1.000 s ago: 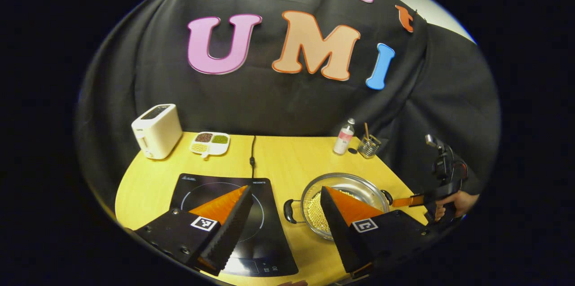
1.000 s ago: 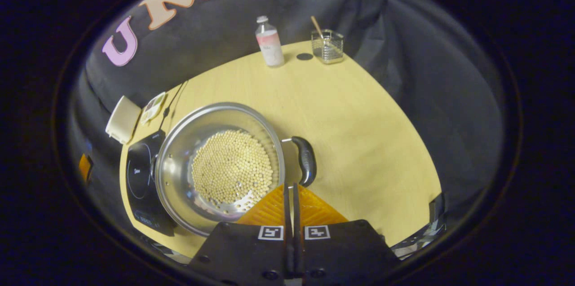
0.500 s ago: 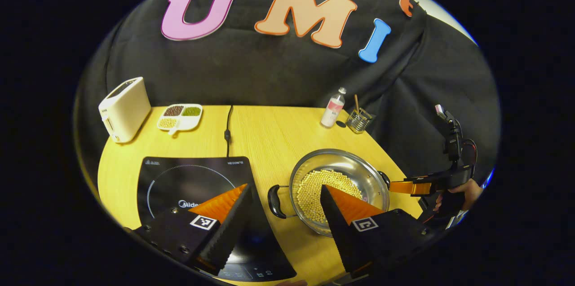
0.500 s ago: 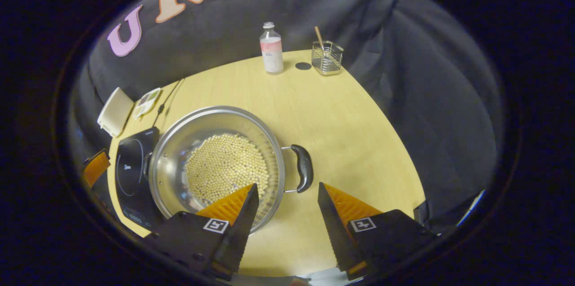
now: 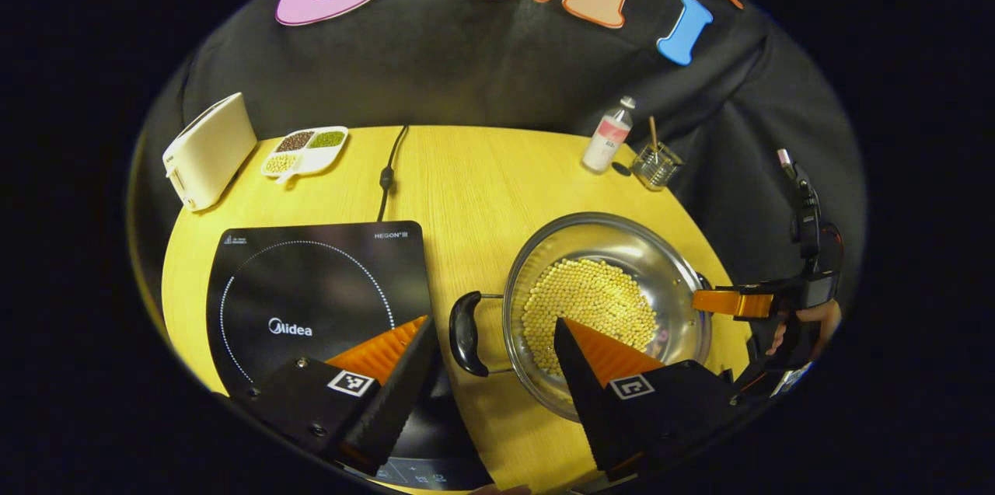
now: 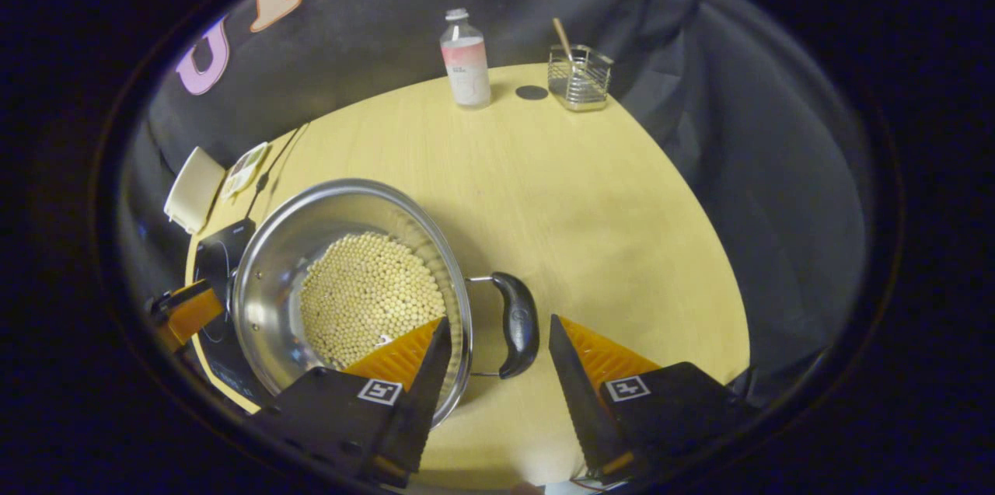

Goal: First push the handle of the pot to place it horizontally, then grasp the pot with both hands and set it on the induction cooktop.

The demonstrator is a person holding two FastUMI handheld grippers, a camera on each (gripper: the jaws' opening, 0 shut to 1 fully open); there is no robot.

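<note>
A steel pot (image 5: 622,242) holding pale beans stands on the wooden table, just right of the black induction cooktop (image 5: 311,277). Its two black side handles point left and right. My left gripper (image 5: 494,322) is open, and the pot's left handle (image 5: 466,333) lies just ahead between its fingers. In the right gripper view, the pot (image 6: 311,223) is at the left and its right handle (image 6: 517,324) sits between the open fingers of my right gripper (image 6: 498,321). The right gripper (image 5: 731,302) also shows at the pot's far rim, held by a hand (image 5: 812,320).
A cream toaster (image 5: 208,149) and a divided dish (image 5: 305,149) stand at the back left. The cooktop's cord (image 5: 386,176) runs to the back edge. A small bottle (image 5: 609,139) and a wire holder (image 5: 655,165) stand at the back right. The table (image 6: 591,192) drops off right of the pot.
My right gripper was shut a second ago and now stands open around the right handle. Both grippers have come lower and closer to the pot's handles.
</note>
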